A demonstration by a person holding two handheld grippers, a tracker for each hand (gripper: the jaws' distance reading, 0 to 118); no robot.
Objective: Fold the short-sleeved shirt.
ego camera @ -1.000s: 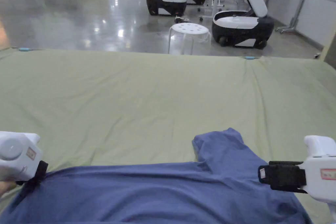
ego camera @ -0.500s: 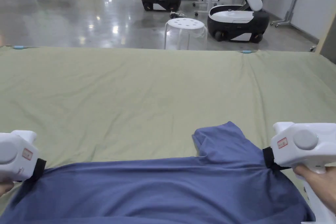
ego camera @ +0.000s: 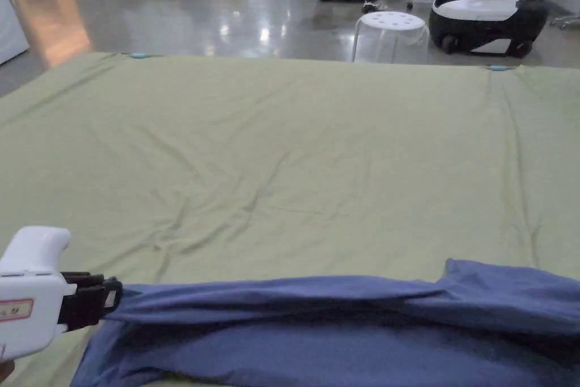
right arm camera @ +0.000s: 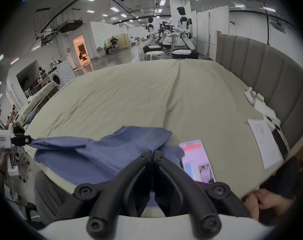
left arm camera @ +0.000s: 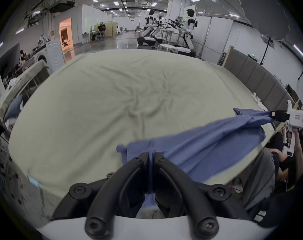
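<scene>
Two tongs stretch the blue shirt (ego camera: pixel 340 320) between them over the green worktop (ego camera: pixel 283 150): left tongs (left arm camera: pixel 151 154) and right tongs (right arm camera: pixel 152 152) each pinch a bunched end. One thin pinch could slip if pulled tighter. Beside the right tongs lies a phone (right arm camera: pixel 196 160).

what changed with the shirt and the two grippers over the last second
The right gripper closed its fingers on the blue shirt; a second ago it hung open beside it. With the left gripper also clamped, the far edge is now lifted and pulled taut between them, and the sleeve no longer lies flat on the green sheet. The left grip stayed. The head camera turned left.
</scene>
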